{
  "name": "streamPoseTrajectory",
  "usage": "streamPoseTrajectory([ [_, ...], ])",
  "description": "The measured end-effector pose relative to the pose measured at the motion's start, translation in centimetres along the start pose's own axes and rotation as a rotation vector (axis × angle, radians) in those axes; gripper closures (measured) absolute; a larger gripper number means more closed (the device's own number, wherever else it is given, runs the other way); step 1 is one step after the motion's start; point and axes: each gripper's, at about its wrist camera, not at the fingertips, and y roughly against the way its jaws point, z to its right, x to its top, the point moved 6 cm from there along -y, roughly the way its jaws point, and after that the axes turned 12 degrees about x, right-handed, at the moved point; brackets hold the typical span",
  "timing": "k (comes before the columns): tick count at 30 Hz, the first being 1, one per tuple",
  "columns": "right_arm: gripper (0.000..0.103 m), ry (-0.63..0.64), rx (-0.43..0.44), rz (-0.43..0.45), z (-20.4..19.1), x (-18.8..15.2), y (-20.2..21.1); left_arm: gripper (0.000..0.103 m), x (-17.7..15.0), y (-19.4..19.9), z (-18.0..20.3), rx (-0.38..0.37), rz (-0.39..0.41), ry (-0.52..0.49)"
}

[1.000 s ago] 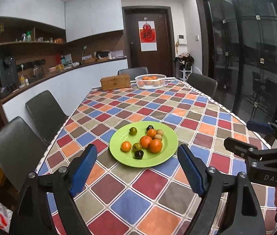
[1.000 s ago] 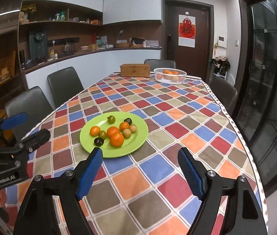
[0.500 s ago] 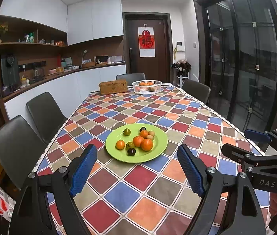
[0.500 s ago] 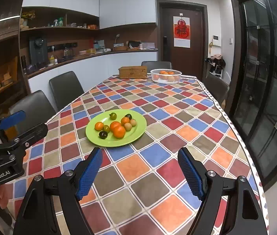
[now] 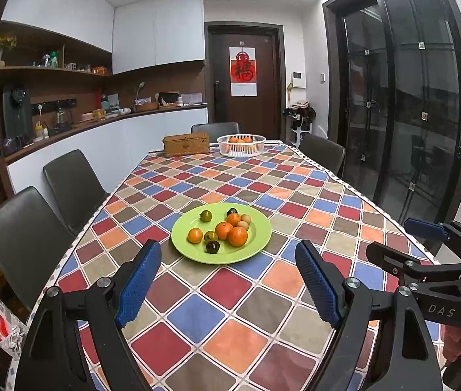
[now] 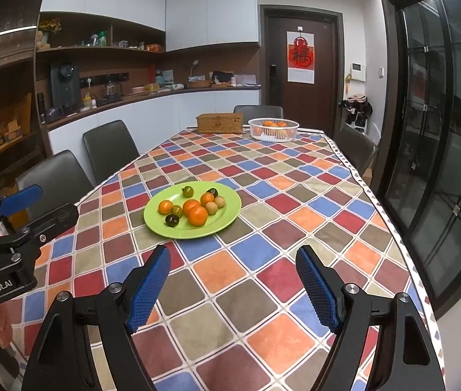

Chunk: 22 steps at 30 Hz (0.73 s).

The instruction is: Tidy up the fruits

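- Green plate [image 5: 220, 233] is sitting on the checked tablecloth [image 5: 240, 296] at the near end of the table, carrying all the loose fruit: four oranges [image 5: 237, 236], dark plums [image 5: 212, 246], green fruits [image 5: 205, 216] and two pale ones [image 5: 245, 219], mixed together and mostly touching.
- You are holding the left gripper [image 5: 227, 280] with its blue fingers [image 5: 139, 282] spread wide and empty; the right gripper [image 6: 232, 285] is likewise splayed, gripping nothing, both short of the plate.
- White basket [image 5: 241, 145] with more oranges is standing at the far end, beside a woven box [image 5: 185, 143], well apart from the plate.
- Compared with a second ago, you are drawing both grippers back and up: the plate is appearing smaller and farther off in each wrist view, and more tablecloth is showing between fingers and plate. The fruit arrangement is reading the same.
- Judged from this, the withdrawal is fitting either a survey of the fruit or a retreat from a finished grouping; the mixed kinds on the plate are not settling which.
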Motion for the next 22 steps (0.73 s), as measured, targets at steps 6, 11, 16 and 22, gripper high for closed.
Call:
streamPoseTrajectory([
  [6, 0.023, 0.009, -0.004, 0.005, -0.2, -0.4, 0.6, 0.007, -0.5, 0.9, 0.0, 0.004, -0.004, 0.005],
  [11, 0.023, 0.01, -0.001, 0.009, -0.3, -0.7, 1.0, 0.001, -0.6, 1.4, 0.0, 0.029, 0.006, 0.01],
  [16, 0.023, 0.002, -0.005, 0.003, -0.3, -1.0, 1.3, 0.001, -0.6, 1.7, -0.2, 0.054, 0.021, -0.001],
  [22, 0.023, -0.002, -0.006, 0.001, -0.3, -1.2, 1.6, 0.001, -0.7, 2.0, -0.4, 0.07, 0.03, 0.0],
])
